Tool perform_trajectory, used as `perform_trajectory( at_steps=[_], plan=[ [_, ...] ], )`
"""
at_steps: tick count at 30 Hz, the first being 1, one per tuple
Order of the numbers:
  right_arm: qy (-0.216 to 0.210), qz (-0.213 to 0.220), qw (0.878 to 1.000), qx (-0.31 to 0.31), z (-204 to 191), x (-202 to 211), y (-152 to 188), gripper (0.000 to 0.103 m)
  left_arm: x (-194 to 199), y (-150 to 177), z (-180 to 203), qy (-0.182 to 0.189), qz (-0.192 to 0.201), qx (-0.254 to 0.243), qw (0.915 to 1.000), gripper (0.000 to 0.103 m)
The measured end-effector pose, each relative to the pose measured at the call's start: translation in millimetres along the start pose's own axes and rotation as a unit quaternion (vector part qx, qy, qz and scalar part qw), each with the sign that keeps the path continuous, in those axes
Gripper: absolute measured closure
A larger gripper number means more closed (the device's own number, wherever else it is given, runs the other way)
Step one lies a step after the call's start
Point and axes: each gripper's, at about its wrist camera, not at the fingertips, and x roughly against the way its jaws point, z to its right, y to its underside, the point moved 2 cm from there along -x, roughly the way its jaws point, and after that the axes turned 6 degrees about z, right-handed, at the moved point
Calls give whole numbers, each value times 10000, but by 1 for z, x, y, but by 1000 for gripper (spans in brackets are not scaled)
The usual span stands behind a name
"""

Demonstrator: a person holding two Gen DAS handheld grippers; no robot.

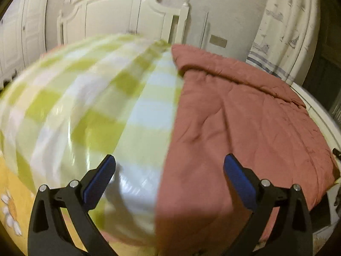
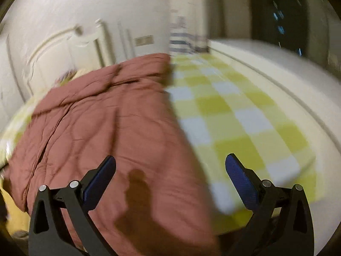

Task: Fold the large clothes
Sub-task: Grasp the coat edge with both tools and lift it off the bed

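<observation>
The pink quilt (image 1: 245, 117) lies spread on the bed, over the green checked sheet (image 2: 234, 115). Its long axis runs from 6 o'clock toward 12 o'clock, ending near the headboard (image 1: 119, 15).

In the left wrist view, the quilt's straight edge passes between the jaws of the left gripper (image 1: 169, 164). In the right wrist view, the edge runs between the jaws of the right gripper (image 2: 170, 164). Both sets of jaws are released and hold nothing. Neither gripper is judged clearly nearer.
</observation>
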Motion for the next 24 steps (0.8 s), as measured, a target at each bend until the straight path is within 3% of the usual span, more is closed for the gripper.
perform_trajectory(
  at_steps=[2, 4, 6, 7, 9, 10, 11, 12, 13, 14, 17, 19, 22, 24],
  plan=[
    [-181, -190, 9996, -127, 16, -3, 14, 5, 8, 8, 3, -15, 118, -252, 9996, 2],
    [-281, 87, 9991, 310, 9, 7, 27, 7, 12, 18, 10, -27, 122, -518, 9986, 2],
    [-471, 176, 9972, 547, -2, 12, 34, 24, 16, 24, 17, 47, 130, -542, 9984, 2],
    [-671, 223, 9957, 601, -11, 13, 37, 39, 16, 25, 20, 170, 130, -487, 9986, 3],
    [-823, 239, 9941, 659, -25, 14, 40, 65, 19, 27, 29, 677, 84, -454, 9966, 5],
    [-983, 213, 9930, 617, -31, 13, 40, 78, 22, 30, 35, 883, 61, -483, 9949, 15],
    [-1176, 164, 9919, 451, -34, 13, 41, 80, 24, 30, 41, 1059, 30, -516, 9930, 38],
    [-1277, 155, 9911, 333, -36, 12, 39, 81, 23, 29, 45, 1198, -61, -513, 9914, 52],
    [-1405, 158, 9897, 216, -36, 13, 39, 83, 22, 27, 46, 1248, -111, -460, 9911, 80],
    [-1605, 152, 9869, 11, -33, 15, 38, 84, 23, 24, 43, 1458, -171, -296, 9887, 85],
    [-2254, 186, 9723, -590, -22, 24, 29, 86, 41, 7, 25, 2120, 11, 317, 9768, 88],
    [-2848, 428, 9541, -815, -15, 50, 21, 87, 68, -7, 18, 2546, 253, 557, 9651, 89],
    [-3638, 1041, 9220, -825, -12, 107, 5, 87, 117, -26, 6, 3185, 734, 861, 9411, 89],
    [-3817, 1363, 9117, -677, -16, 142, -8, 87, 148, -39, -5, 3590, 1073, 1087, 9208, 94]
  ],
)
